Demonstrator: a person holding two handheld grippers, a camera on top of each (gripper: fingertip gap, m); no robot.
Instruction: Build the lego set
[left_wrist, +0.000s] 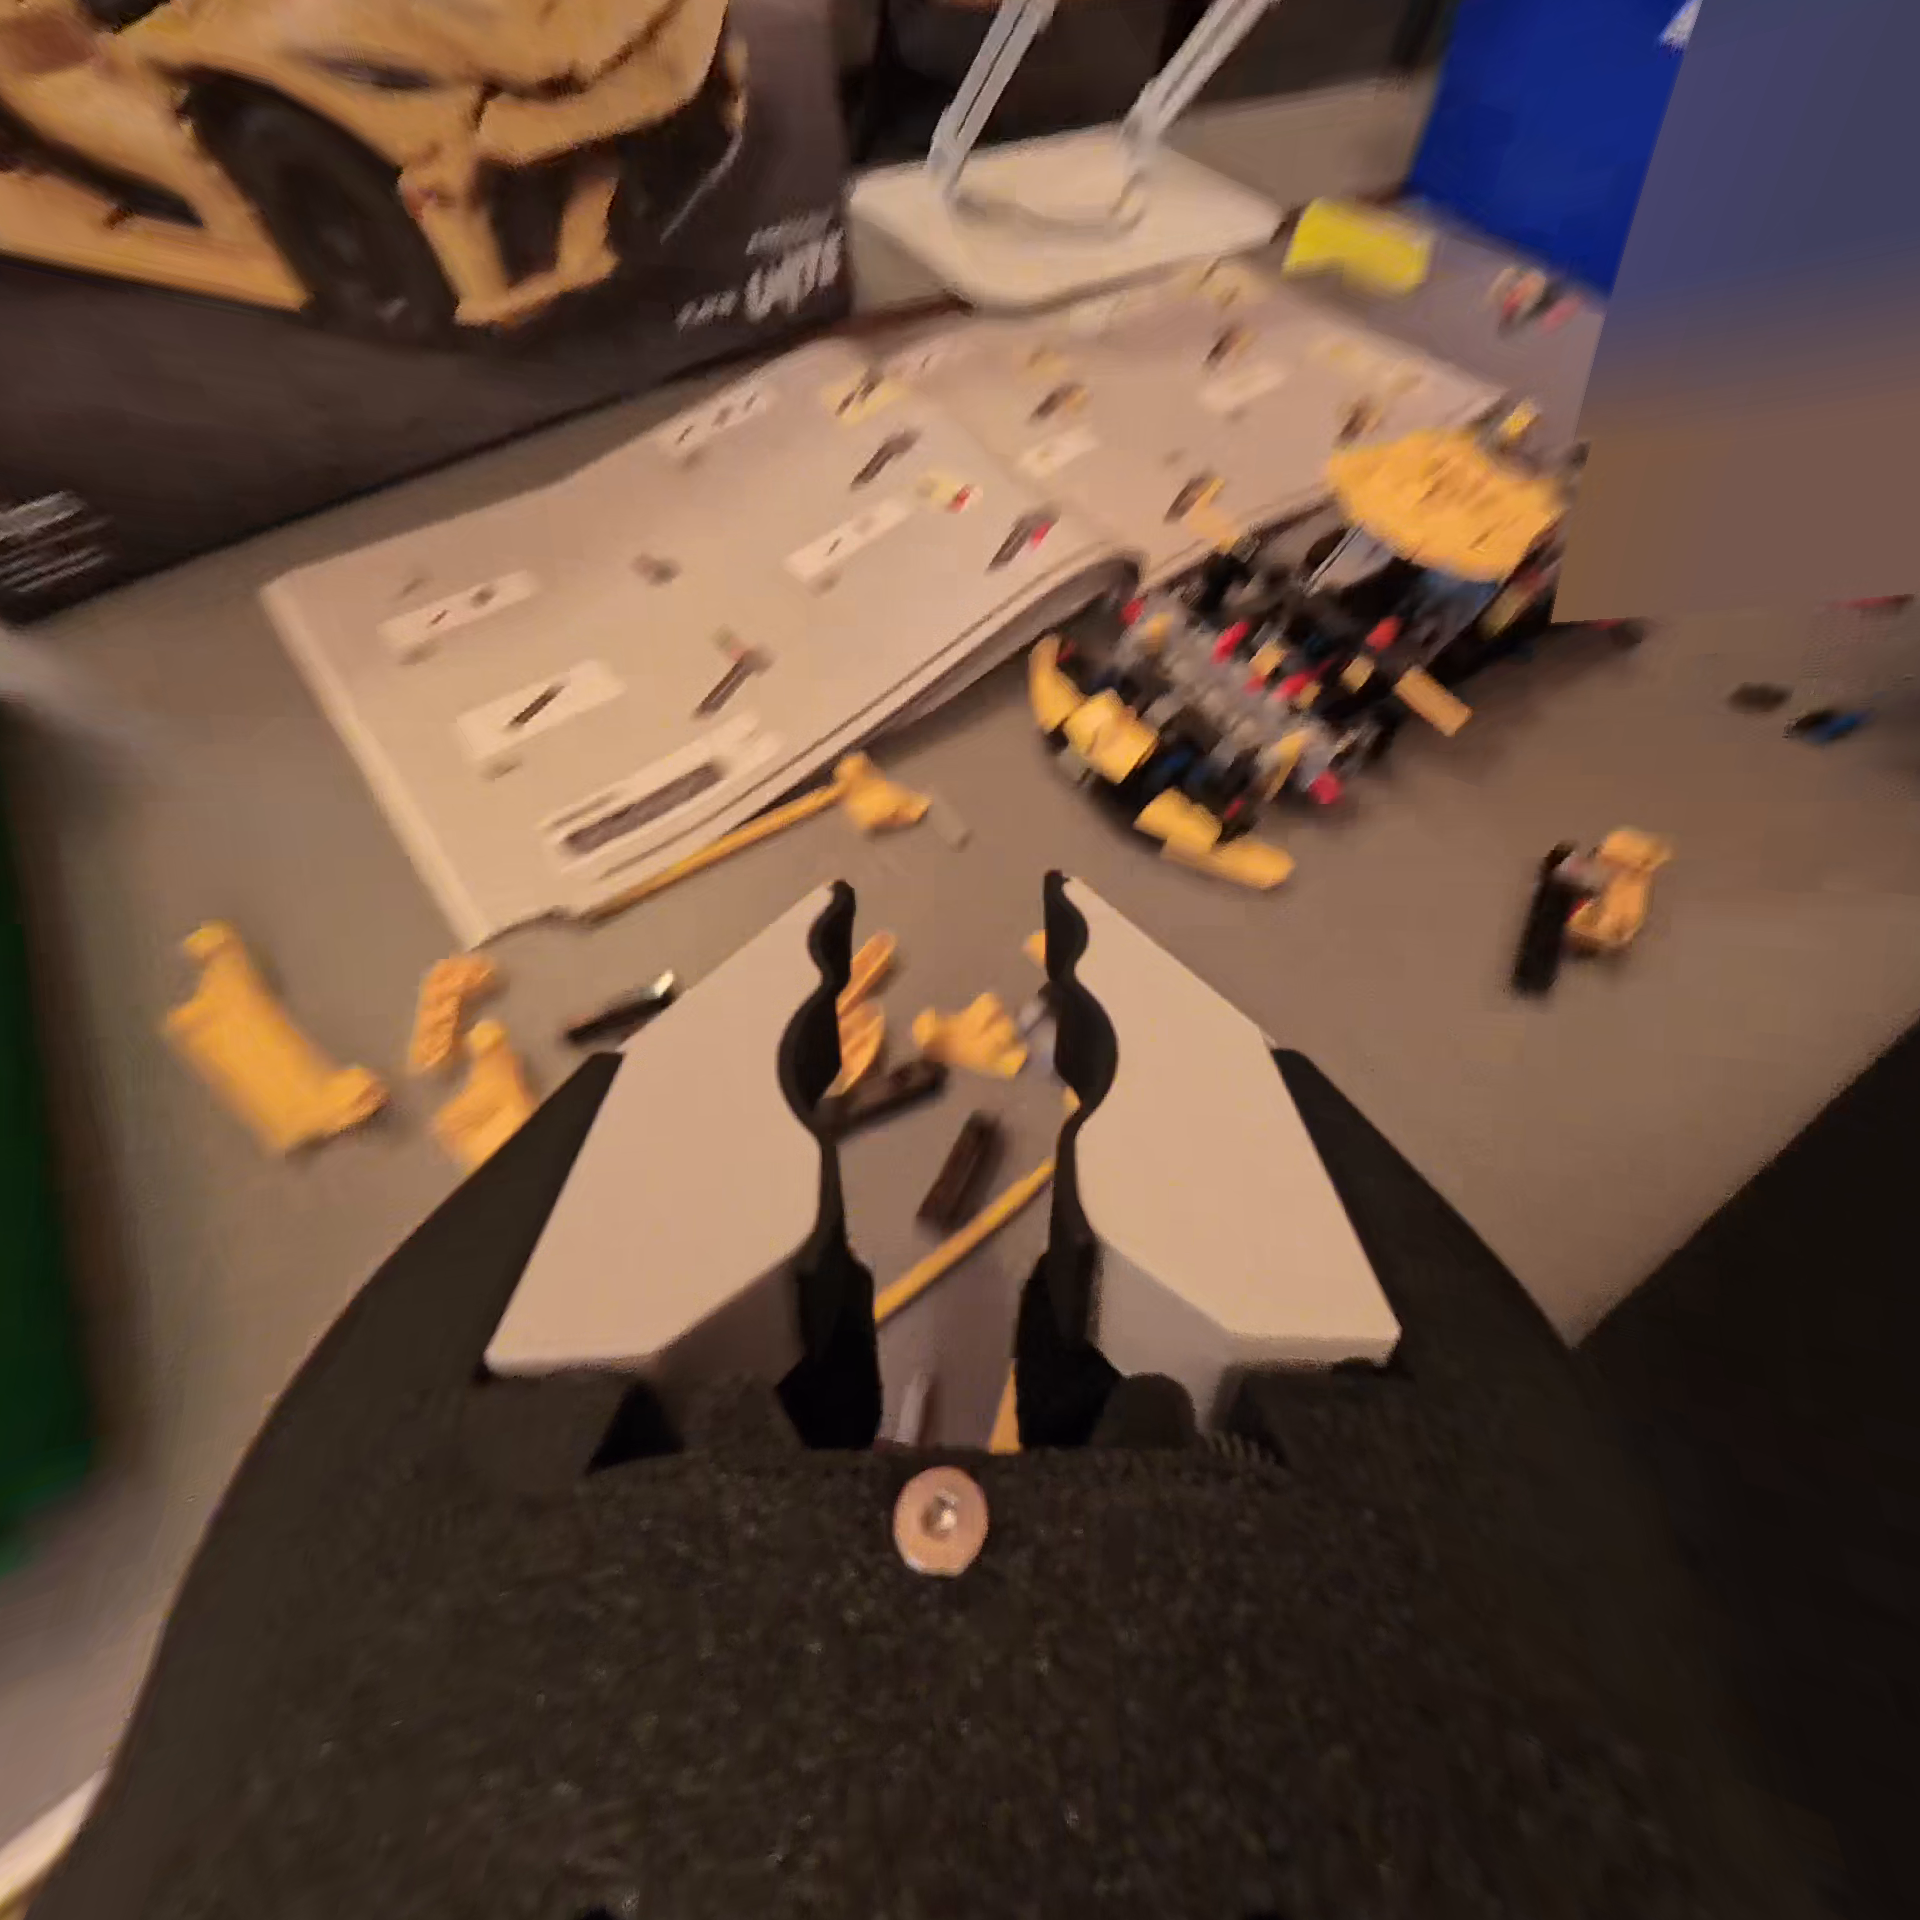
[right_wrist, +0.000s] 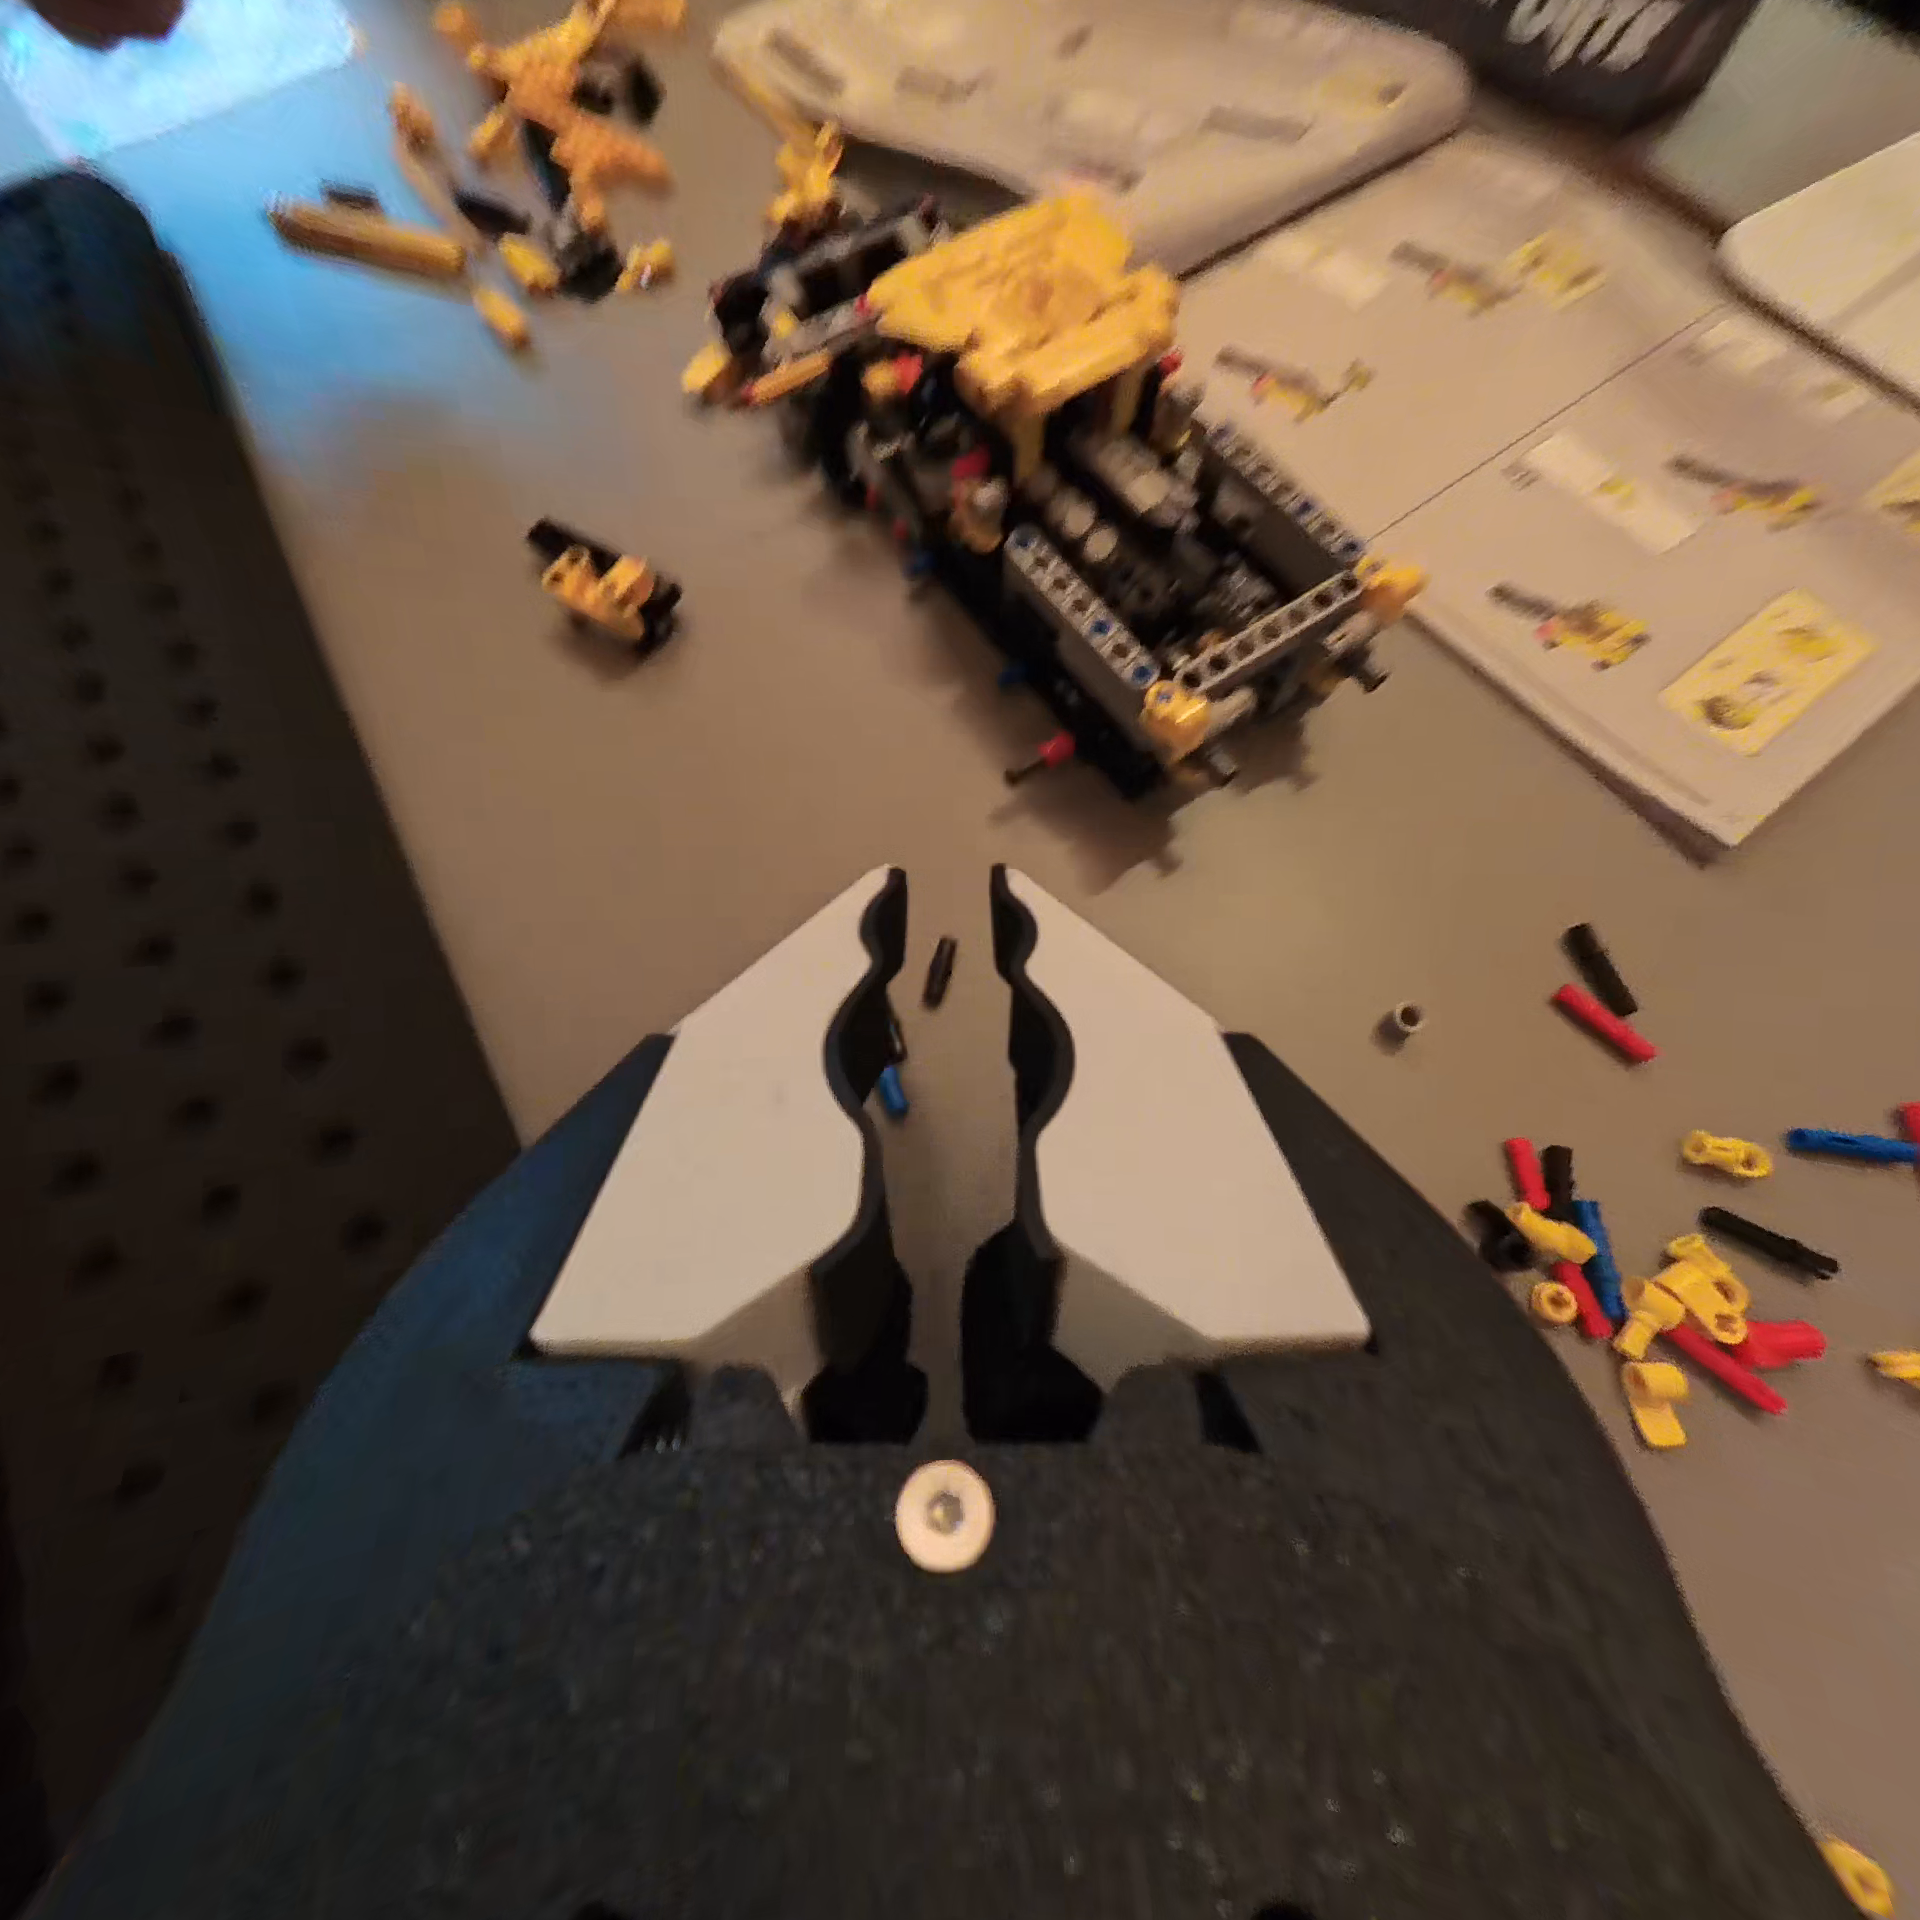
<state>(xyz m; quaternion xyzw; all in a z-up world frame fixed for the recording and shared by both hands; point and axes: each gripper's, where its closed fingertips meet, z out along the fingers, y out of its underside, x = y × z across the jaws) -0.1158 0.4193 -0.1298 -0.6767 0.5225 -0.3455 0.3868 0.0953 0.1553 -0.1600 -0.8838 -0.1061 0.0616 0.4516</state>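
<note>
A partly built yellow, black and grey lego car (left_wrist: 1299, 665) sits on the grey table, also in the right wrist view (right_wrist: 1039, 488). My left gripper (left_wrist: 945, 894) is open and empty above loose yellow and black pieces (left_wrist: 966, 1029). My right gripper (right_wrist: 945, 883) is open and empty, hovering short of the car; a small black pin (right_wrist: 940, 971) and a blue pin (right_wrist: 894, 1091) lie on the table between its fingers. A small yellow and black sub-assembly (right_wrist: 608, 587) lies left of the car, also in the left wrist view (left_wrist: 1590, 904).
An open instruction booklet (left_wrist: 727, 623) lies behind the car, also in the right wrist view (right_wrist: 1621, 499). The set's box (left_wrist: 364, 208) stands at the back. A pile of red, blue, yellow and black pins (right_wrist: 1662, 1278) lies at the right. A dark perforated surface (right_wrist: 156, 831) borders the left. Left tips to right tips: about 35 cm.
</note>
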